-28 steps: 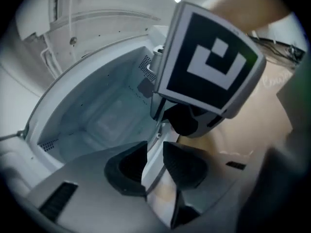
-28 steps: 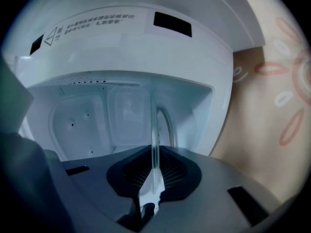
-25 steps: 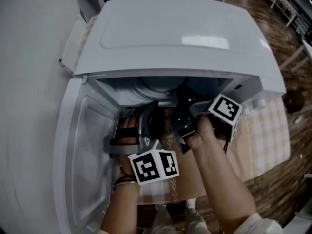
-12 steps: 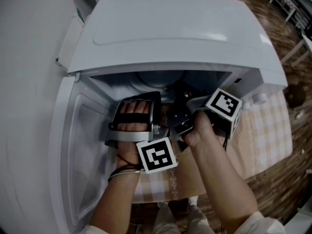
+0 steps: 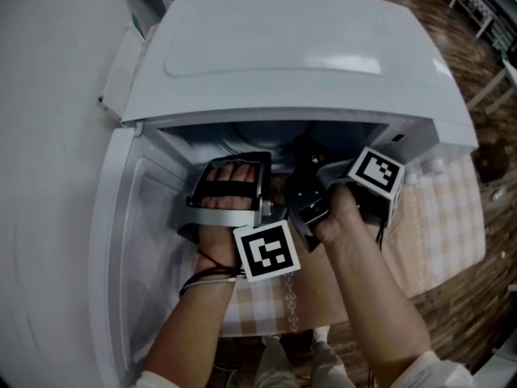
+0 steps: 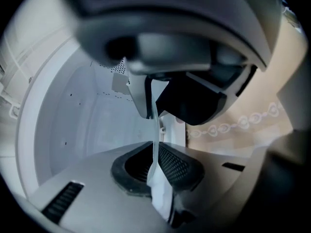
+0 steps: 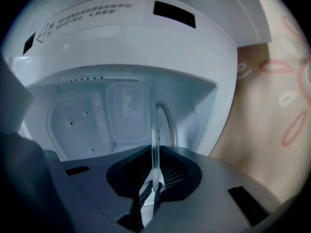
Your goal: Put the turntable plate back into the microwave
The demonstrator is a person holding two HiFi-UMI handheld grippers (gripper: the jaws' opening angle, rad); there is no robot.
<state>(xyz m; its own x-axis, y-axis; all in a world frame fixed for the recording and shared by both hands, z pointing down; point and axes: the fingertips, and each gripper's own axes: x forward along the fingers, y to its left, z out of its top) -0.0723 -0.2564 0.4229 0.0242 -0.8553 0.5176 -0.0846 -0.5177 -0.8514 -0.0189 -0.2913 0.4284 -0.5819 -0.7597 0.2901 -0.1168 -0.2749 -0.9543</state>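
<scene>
Plate [image 7: 154, 130]: thin clear glass, stiff, slick, breakable, probably weighty. Its rim sits edge-on in the clamped right gripper [image 7: 154, 176]. The left gripper [image 6: 154, 161] has just been closing onto the rim too. Microwave [image 5: 283, 55] cavity straight ahead. Best held by opposite rim edges.

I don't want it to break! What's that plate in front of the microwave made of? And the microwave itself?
The turntable plate looks like clear glass, smooth and shiny: what is behind shows through it, and its thin rim catches light. The microwave seems to be white painted metal, perhaps partly plastic; its glossy top reflects a bright patch.
</scene>
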